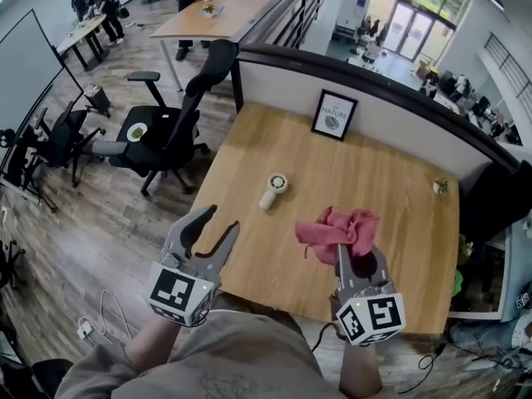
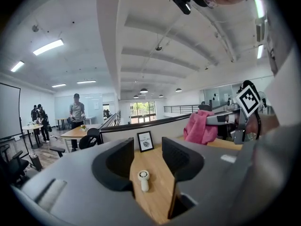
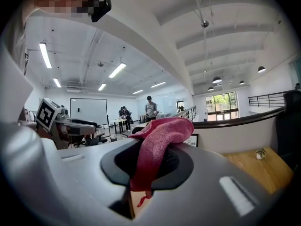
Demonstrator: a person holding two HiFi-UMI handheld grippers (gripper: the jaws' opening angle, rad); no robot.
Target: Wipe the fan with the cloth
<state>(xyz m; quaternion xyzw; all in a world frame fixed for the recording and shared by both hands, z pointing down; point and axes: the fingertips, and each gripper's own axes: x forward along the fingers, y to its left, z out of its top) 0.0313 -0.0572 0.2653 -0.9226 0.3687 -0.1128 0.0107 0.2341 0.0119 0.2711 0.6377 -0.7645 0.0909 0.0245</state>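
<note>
A small white hand-held fan (image 1: 272,192) lies flat on the wooden table (image 1: 416,248), left of its middle; in the left gripper view the fan (image 2: 144,179) shows between the jaws, farther off. My left gripper (image 1: 221,225) hovers at the table's near left edge, open and empty. My right gripper (image 1: 359,256) is shut on a pink cloth (image 1: 338,229), held above the table's near side to the right of the fan. In the right gripper view the cloth (image 3: 155,147) drapes over the jaws and hides what lies ahead.
A framed picture (image 1: 333,115) leans on the partition at the table's back. A tiny potted plant (image 1: 440,187) stands at the right edge. A black office chair (image 1: 170,127) is off the table's left side. People stand at far tables (image 1: 212,15).
</note>
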